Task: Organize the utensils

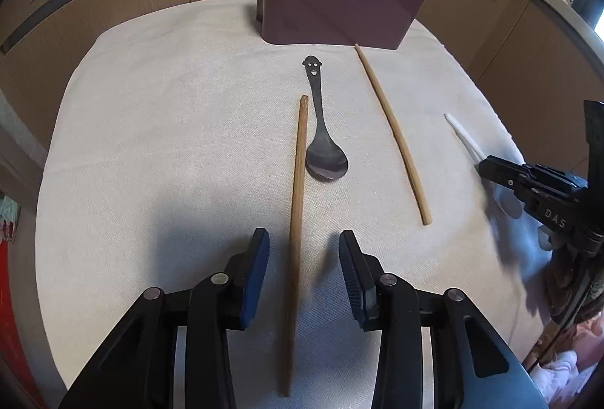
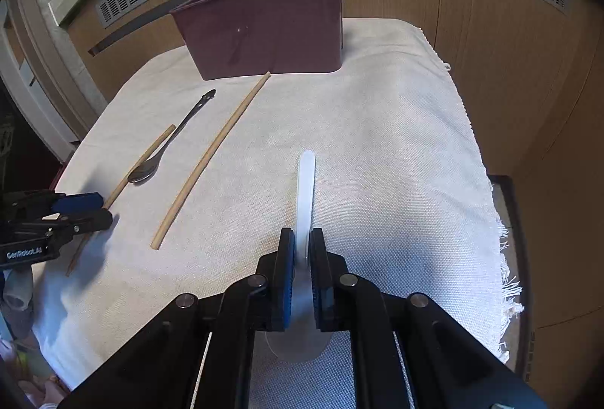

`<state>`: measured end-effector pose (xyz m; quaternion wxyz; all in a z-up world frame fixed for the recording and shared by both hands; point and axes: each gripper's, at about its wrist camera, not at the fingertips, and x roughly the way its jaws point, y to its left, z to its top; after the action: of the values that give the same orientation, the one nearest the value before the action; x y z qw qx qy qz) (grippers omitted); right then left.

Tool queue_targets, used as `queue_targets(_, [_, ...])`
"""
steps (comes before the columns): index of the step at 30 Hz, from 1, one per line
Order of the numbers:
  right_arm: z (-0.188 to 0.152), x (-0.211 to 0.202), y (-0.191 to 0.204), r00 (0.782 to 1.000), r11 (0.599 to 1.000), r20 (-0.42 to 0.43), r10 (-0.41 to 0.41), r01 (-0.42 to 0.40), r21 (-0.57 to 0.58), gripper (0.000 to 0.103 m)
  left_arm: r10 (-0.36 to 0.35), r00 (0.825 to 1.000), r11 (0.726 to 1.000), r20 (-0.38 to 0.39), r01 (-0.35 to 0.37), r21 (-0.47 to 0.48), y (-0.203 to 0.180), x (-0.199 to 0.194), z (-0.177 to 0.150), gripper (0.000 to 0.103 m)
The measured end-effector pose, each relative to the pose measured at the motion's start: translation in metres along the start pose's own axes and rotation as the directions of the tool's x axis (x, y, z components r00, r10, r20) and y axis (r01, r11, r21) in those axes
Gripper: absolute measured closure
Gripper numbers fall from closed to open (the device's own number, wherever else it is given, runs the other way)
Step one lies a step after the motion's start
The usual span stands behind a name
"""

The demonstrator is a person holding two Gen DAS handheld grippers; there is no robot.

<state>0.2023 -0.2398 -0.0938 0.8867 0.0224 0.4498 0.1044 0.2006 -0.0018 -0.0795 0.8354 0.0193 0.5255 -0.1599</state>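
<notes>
1. closest to the left wrist camera, the left gripper (image 1: 304, 254) stands over the white cloth (image 1: 170, 144) with its jaws apart; a brown chopstick (image 1: 296, 190) lies between them, and the pads do not press on it.
2. low in the right wrist view, the right gripper (image 2: 302, 258) is clenched on a white spoon (image 2: 305, 190); the handle points away from the camera and the bowl shows under the fingers.
3. just beside the brown chopstick lies a dark metal spoon (image 1: 324, 152), its bowl toward the camera and its handle end cut as a small smiling figure.
4. further right, apart from the spoon, lies a paler second chopstick (image 1: 392, 137); its far tip comes near the holder.
5. at the far edge of the cloth stands a dark red utensil holder (image 1: 339, 1), with some utensils already upright inside.
</notes>
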Motion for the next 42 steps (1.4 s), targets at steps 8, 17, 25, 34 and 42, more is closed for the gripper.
queue_targets(8, [-0.004, -0.001, 0.001, 0.999, 1.000, 0.019, 0.027, -0.027, 0.000, 0.089, 0.019, 0.997, 0.999, -0.075, -0.017, 0.028, -0.005, 0.008, 0.013, 0.064])
queue_targets(17, [-0.005, -0.007, -0.002, 1.000, 1.000, 0.018, 0.000, 0.000, 0.009, 0.082, 0.105, 0.992, 0.987, -0.076, -0.094, 0.132, -0.022, 0.021, 0.029, 0.094])
queue_targets(25, [-0.002, -0.016, -0.007, 1.000, 1.000, 0.005, -0.030, 0.030, 0.002, 0.075, 0.057, 0.989, 0.998, 0.138, -0.060, 0.024, -0.017, -0.023, 0.015, 0.096])
queue_targets(34, [0.009, -0.019, 0.011, 0.999, 0.999, 0.022, -0.026, 0.027, -0.022, 0.072, 0.002, 1.000, 1.000, -0.014, -0.002, 0.018, -0.006, 0.002, 0.018, 0.094])
queue_targets(42, [0.002, -0.020, 0.001, 1.000, 1.000, 0.026, -0.017, 0.017, -0.005, 0.071, 0.075, 0.993, 0.995, -0.087, -0.068, 0.076, -0.010, 0.019, 0.027, 0.091])
